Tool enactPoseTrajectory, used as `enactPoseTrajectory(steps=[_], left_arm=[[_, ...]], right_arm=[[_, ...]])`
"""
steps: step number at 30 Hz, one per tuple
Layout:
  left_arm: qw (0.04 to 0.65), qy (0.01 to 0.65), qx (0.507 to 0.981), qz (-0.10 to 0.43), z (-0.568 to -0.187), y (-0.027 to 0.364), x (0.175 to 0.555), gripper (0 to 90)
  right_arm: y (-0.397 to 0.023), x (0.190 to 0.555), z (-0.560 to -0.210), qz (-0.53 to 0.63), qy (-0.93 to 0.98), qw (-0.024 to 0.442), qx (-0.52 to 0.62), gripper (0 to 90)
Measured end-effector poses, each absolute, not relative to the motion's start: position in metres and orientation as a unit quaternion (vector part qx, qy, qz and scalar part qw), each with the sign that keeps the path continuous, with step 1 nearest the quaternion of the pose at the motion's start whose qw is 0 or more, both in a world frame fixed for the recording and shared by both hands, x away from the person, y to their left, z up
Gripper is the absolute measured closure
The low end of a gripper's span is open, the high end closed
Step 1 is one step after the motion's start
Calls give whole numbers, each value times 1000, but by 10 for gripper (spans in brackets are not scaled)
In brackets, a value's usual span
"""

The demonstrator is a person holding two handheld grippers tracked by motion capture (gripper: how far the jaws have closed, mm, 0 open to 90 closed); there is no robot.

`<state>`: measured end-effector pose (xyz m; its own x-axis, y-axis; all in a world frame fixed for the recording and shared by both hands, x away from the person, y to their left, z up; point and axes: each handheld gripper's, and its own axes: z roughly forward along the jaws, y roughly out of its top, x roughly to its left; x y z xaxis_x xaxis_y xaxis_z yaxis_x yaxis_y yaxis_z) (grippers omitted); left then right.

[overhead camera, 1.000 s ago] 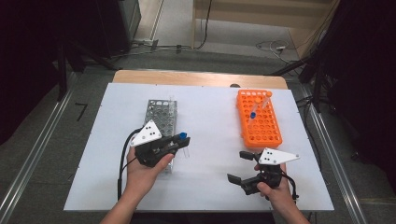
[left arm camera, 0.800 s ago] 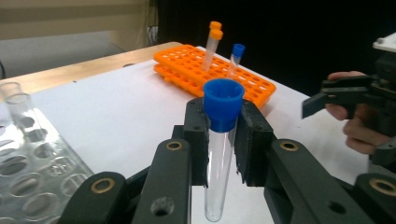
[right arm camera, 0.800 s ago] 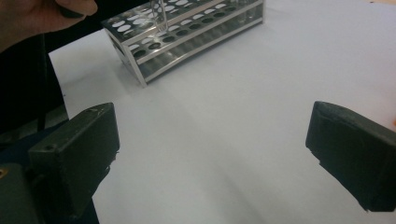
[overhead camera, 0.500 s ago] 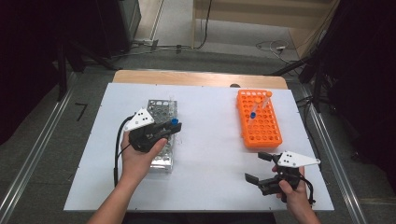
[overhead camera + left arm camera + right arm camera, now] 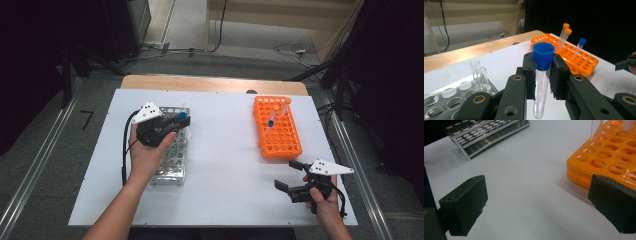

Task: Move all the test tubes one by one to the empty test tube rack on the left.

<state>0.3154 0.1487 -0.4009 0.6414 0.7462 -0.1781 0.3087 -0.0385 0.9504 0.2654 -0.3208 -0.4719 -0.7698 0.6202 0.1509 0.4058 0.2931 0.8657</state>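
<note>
Nearest the person, at the front right of the white counter (image 5: 225,165), the right gripper (image 5: 292,177) hovers with its jaws spread wide and nothing between them; in the right gripper view they frame bare counter just short of the orange plastic tube rack (image 5: 614,157). Farther in on the left, the left gripper (image 5: 181,123) is pinching a clear glass test tube with a blue cap (image 5: 542,75) just below the cap, holding it upright above the far end of the silver metal tube rack (image 5: 172,160). Two uncapped clear tubes (image 5: 479,75) stand in that metal rack. Farther across the counter, the orange rack holds two orange-capped tubes (image 5: 565,33) and one blue-capped tube (image 5: 579,47).
</note>
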Motion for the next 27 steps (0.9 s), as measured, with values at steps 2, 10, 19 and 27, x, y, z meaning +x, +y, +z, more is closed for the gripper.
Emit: enactPoseTrajectory(steps=[2, 10, 19, 27], left_arm=[[580, 383, 693, 191, -400, 150, 319, 768], [576, 396, 683, 211, -399, 153, 336, 768], [562, 421, 670, 240, -406, 158, 350, 768], [543, 432, 668, 269, -410, 159, 356, 768]], right_arm=[[-321, 266, -472, 501, 797, 108, 321, 12], [-324, 268, -474, 499, 796, 109, 326, 13], [-323, 269, -476, 498, 796, 109, 327, 13], [-323, 270, -477, 498, 795, 107, 328, 14]])
